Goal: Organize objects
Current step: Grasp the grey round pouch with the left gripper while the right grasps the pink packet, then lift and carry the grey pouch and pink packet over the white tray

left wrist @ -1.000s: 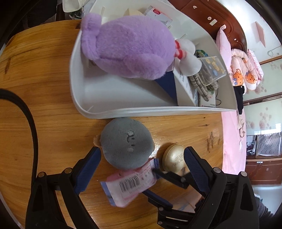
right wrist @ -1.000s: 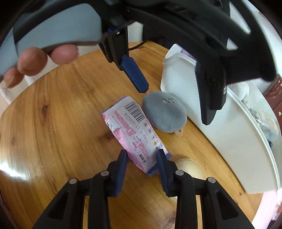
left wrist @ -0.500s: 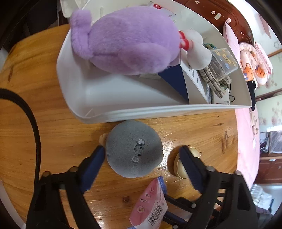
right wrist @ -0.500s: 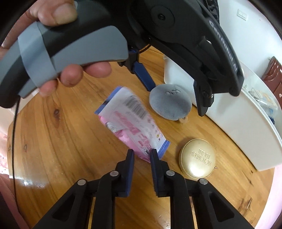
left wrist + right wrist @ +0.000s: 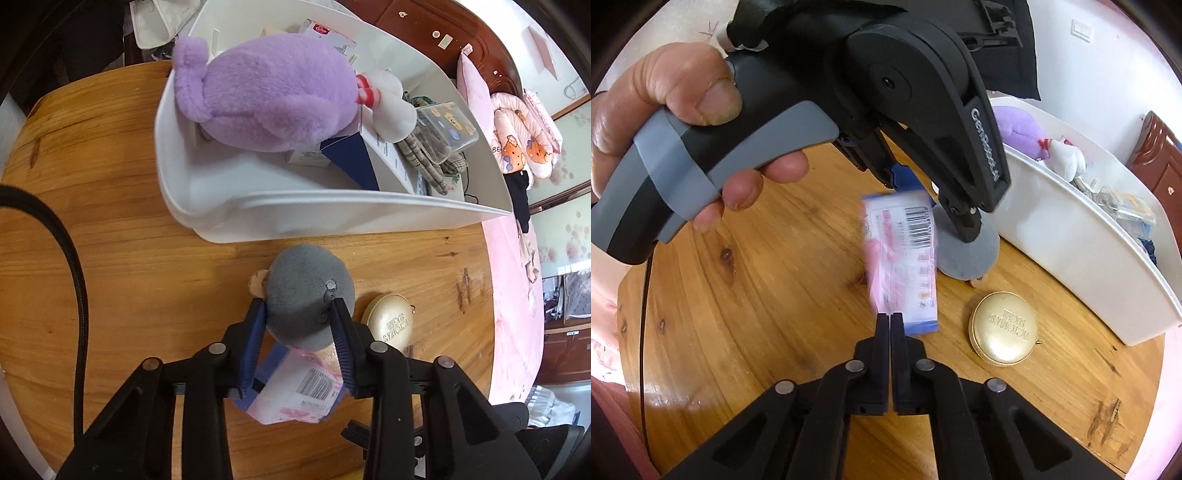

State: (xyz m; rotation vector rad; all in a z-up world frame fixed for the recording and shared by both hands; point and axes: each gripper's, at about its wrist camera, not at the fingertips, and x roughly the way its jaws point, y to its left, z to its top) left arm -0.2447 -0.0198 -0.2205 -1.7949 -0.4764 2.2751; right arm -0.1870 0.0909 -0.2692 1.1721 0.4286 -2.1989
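On the wooden table (image 5: 110, 229), beside the white bin (image 5: 295, 210) already loaded with a purple plush (image 5: 269, 96), the grey plush (image 5: 306, 291) is squeezed by the just-closed left gripper (image 5: 299, 314). The pink packet (image 5: 905, 258), seemingly lifted, is pinched by the right gripper (image 5: 889, 321); a gold tin (image 5: 1004, 328) is left unsorted.

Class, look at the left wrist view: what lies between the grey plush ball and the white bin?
Only bare wooden table separates the grey plush ball from the white bin; the left wrist view shows it.
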